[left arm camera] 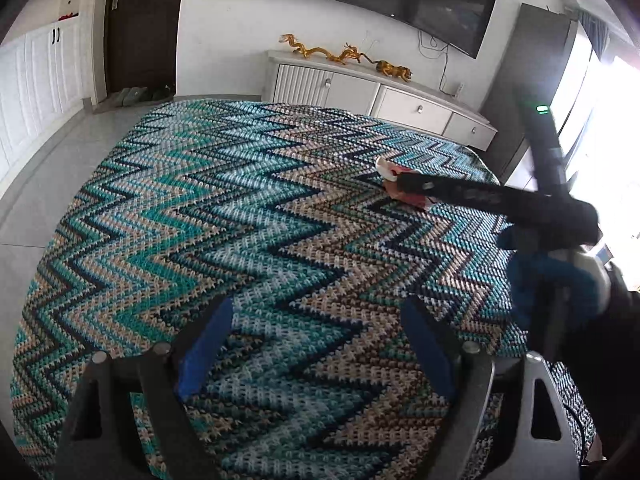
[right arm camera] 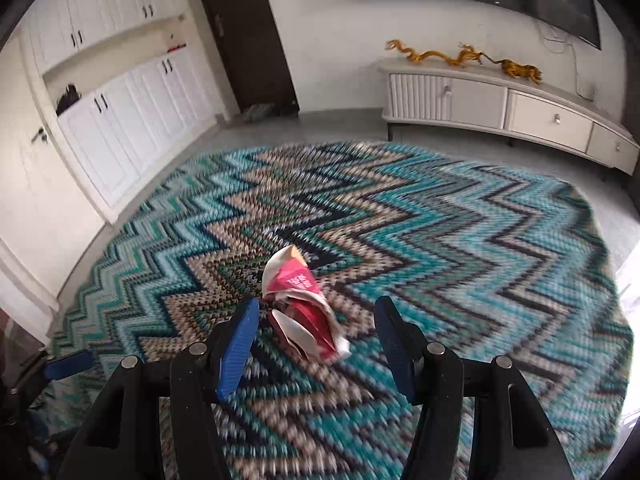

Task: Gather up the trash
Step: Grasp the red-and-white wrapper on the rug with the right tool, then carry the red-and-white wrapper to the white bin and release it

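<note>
A crumpled pink, red and white wrapper (right arm camera: 301,309) lies on the zigzag rug (right arm camera: 460,248). My right gripper (right arm camera: 316,312) is open, its blue fingers either side of the wrapper's near end, the left finger close to it. In the left wrist view the wrapper (left arm camera: 394,176) shows at the rug's far right, partly hidden behind the right gripper's black body (left arm camera: 496,200). My left gripper (left arm camera: 316,316) is open and empty over the rug (left arm camera: 240,208), well short of the wrapper.
A white low cabinet (right arm camera: 500,108) with gold dragon figures (right arm camera: 460,56) stands against the far wall under a TV. White cupboards (right arm camera: 120,120) line the left wall beside a dark door (right arm camera: 248,32). Grey tile floor surrounds the rug.
</note>
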